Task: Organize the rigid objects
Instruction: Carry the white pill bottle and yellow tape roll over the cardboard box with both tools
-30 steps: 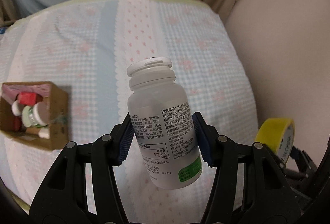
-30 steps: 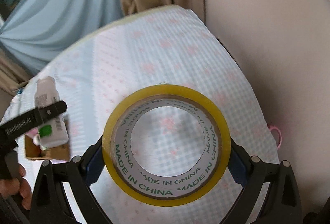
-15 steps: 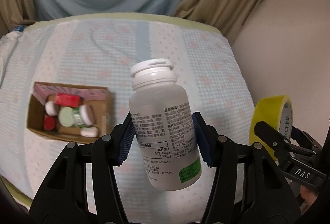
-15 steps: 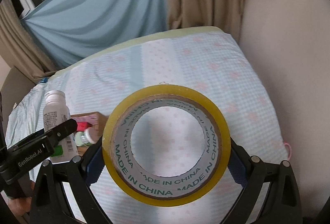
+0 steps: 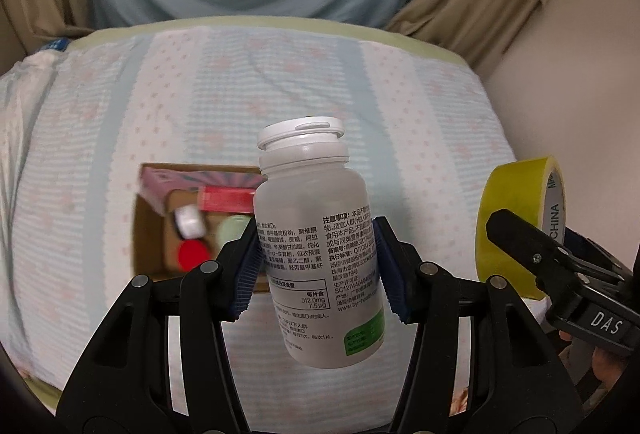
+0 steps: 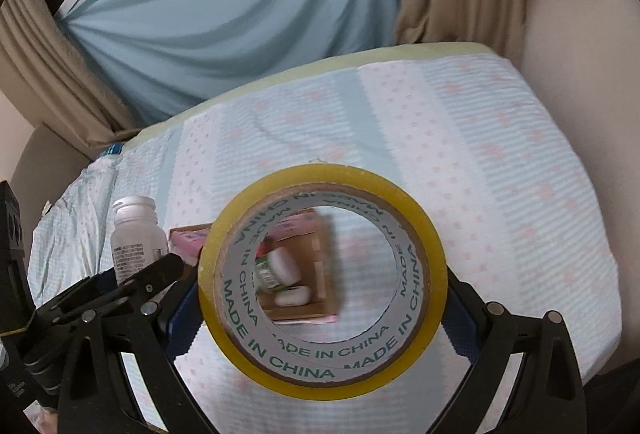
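Left fingers gripping white bottle, right fingers clamping tape roll, cardboard box holding small jars.

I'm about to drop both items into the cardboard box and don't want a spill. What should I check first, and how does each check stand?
1. Left tool clamped on white bottle: ok.
2. Bottle cap closed: ok.
3. Right tool clamped on yellow tape roll: ok.
4. Cardboard box in view, top open: ok.
5. Free room in box for both: cannot tell; small containers already fill much of it.
6. Tools apart, not colliding: ok.
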Action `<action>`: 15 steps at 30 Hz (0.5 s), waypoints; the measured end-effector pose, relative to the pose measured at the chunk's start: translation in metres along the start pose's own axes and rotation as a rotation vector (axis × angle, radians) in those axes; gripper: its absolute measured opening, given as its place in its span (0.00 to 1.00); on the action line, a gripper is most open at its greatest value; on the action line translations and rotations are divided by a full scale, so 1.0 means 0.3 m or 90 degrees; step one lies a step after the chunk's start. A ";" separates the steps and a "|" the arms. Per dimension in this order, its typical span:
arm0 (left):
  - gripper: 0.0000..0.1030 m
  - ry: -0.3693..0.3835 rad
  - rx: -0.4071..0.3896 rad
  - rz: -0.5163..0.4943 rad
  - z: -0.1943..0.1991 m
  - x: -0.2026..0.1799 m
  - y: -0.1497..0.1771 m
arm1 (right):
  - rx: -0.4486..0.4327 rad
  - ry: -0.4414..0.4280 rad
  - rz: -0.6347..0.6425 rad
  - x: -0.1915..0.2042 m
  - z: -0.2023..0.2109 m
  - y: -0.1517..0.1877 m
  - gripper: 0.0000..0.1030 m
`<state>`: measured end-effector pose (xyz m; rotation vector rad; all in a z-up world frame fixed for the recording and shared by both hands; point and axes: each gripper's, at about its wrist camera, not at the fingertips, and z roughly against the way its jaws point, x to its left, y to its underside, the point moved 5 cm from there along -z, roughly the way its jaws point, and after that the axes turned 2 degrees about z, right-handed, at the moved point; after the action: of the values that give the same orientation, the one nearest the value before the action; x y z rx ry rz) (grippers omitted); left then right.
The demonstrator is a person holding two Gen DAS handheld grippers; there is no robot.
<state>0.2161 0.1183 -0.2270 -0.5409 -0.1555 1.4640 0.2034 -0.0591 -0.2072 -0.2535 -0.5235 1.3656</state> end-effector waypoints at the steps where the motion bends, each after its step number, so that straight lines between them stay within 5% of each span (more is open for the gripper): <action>1: 0.48 -0.006 0.003 0.003 -0.008 0.051 -0.003 | 0.008 -0.001 0.005 0.036 -0.022 0.001 0.95; 15: 0.48 -0.062 0.069 0.069 -0.251 0.455 0.039 | 0.166 -0.038 -0.007 0.214 -0.459 0.070 0.95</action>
<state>0.2537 0.2316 -0.3282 -0.3947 -0.1247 1.5949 0.2608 0.0249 -0.3221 0.0019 -0.3902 1.4173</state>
